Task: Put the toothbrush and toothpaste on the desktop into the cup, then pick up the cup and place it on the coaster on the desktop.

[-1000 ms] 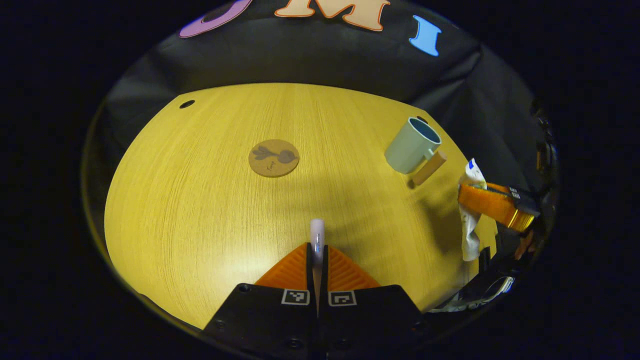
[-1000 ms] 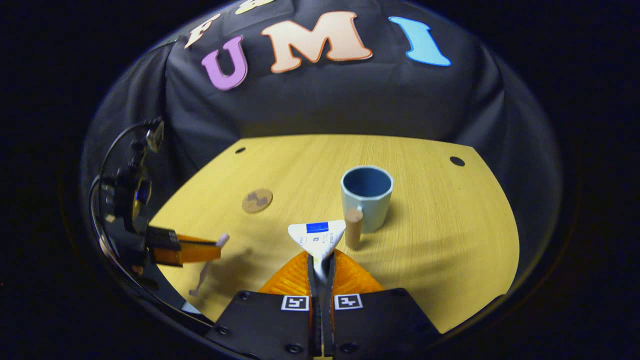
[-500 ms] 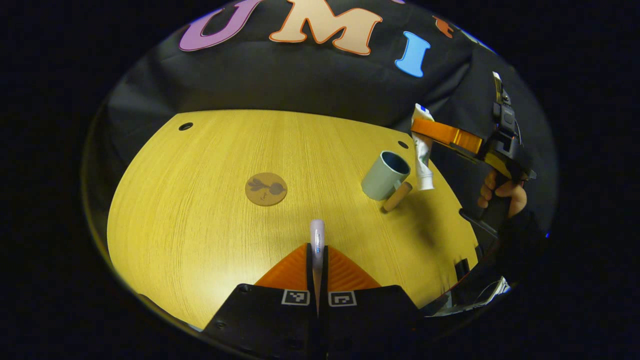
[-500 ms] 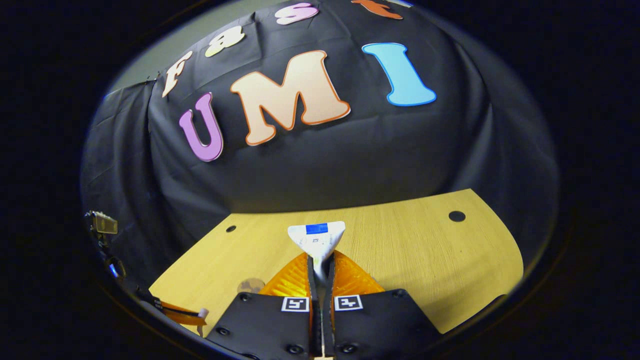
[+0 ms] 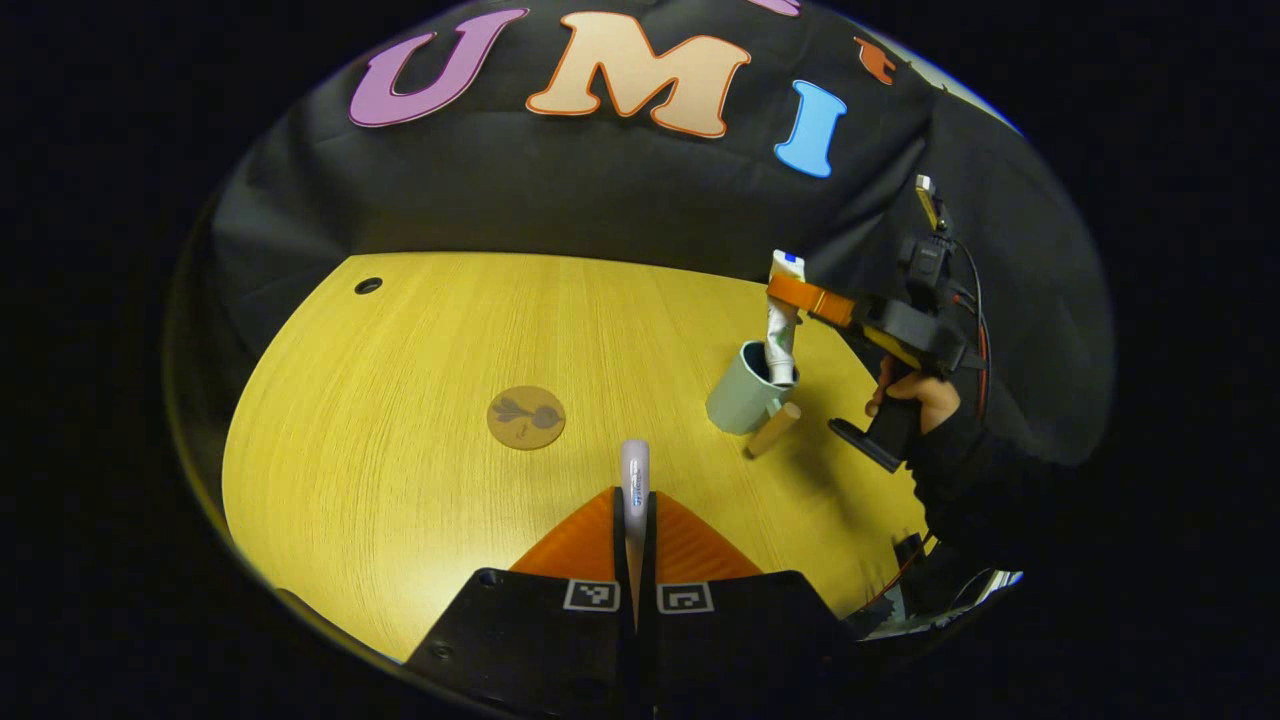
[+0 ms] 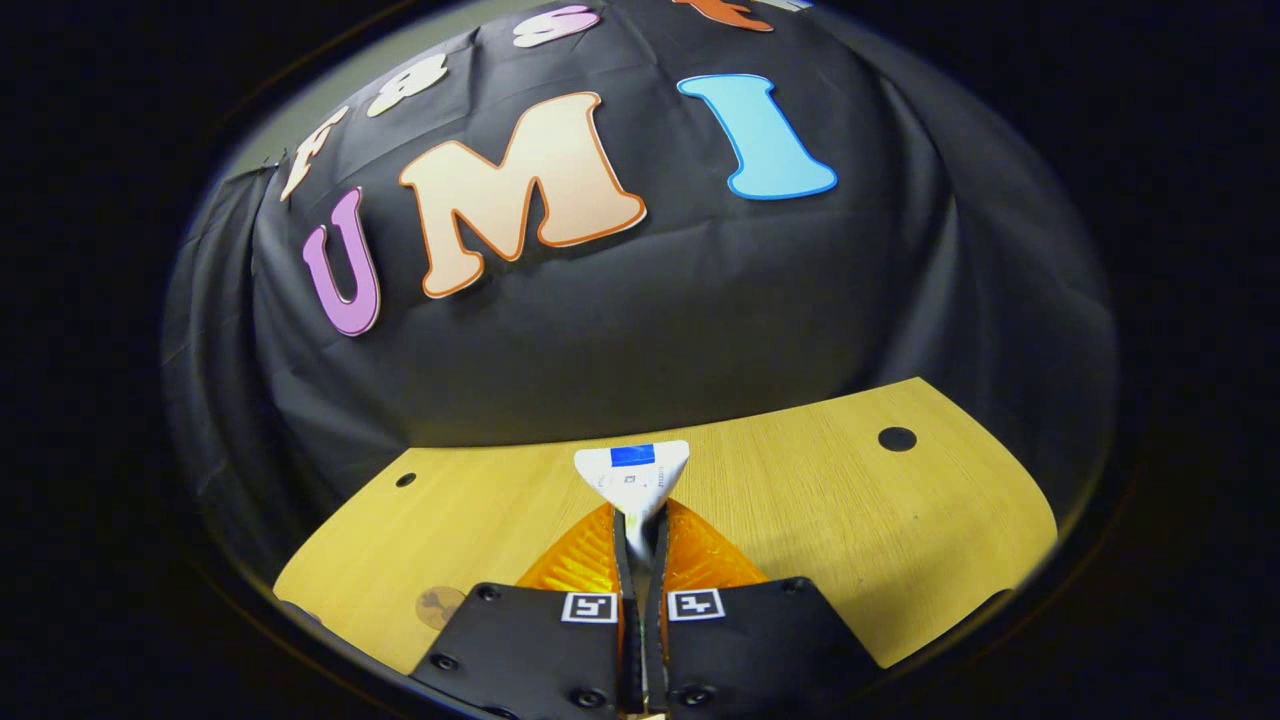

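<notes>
Over the last second we have swung the right gripper (image 5: 790, 293) up from beside the cup (image 5: 742, 402) to over it, and the toothpaste (image 5: 780, 330) now hangs upright with its lower end dipping into the cup's mouth. We judge that puts the first drop-in close: a little more lowering, then a release. In the right gripper view the jaws are clamped on the tube's flat crimped end (image 6: 632, 472), which sticks out just past them.

The left gripper (image 5: 634, 505) has its jaws pressed together on the toothbrush (image 5: 634, 470), held above the table's near edge, well apart from the cup. The cup stands near the table's far right edge; the coaster (image 5: 526, 417) lies toward the table's middle.
</notes>
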Tool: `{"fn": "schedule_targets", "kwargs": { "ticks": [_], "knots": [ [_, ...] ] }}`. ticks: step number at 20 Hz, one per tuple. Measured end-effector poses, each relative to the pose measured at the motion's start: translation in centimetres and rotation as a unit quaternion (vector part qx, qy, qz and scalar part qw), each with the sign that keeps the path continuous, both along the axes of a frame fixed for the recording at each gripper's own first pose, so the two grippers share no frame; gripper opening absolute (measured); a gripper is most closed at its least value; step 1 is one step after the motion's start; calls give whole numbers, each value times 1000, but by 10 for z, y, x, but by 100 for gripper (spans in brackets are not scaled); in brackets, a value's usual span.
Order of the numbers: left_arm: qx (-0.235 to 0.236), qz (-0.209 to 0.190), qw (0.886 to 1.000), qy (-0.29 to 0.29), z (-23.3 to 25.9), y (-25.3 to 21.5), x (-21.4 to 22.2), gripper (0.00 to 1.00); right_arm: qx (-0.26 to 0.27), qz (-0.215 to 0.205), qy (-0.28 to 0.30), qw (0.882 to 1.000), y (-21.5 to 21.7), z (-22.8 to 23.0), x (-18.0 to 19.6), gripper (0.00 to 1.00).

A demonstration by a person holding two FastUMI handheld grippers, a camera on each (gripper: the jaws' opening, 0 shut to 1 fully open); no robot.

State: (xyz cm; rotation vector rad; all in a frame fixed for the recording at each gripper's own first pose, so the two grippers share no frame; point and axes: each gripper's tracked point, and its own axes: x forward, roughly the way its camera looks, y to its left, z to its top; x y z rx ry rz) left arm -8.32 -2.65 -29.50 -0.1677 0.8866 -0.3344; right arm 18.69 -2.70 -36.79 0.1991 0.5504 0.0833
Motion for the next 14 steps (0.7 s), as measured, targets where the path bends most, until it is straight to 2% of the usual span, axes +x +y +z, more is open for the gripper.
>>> {"fn": "schedule_targets", "kwargs": {
  "ticks": [1,4,7,9,10,11,12,14],
  "knots": [
    [-1,0,1000,-5,6,-3,5,0,-2,5,9,1000,0,-8,-2,9],
    [-3,-3,1000,-17,17,-11,21,0,-5,-1,32,999,-2,-24,-14,9],
    [-4,-14,999,-34,26,-23,39,0,9,1,37,999,-3,-15,-29,25],
    [-12,-21,999,-44,22,-35,59,0,18,-2,34,999,-5,-5,-43,57],
    [-17,-26,998,-48,21,-41,68,0,21,-5,33,999,-9,-1,-50,77],
    [-22,-29,998,-52,20,-44,73,0,21,-11,31,999,-15,1,-57,80],
    [-27,-33,997,-57,23,-50,78,0,23,-15,30,999,-20,7,-67,95],
    [-37,-40,996,-70,33,-61,88,0,31,-30,27,999,-36,19,-89,95]
  ]
}}
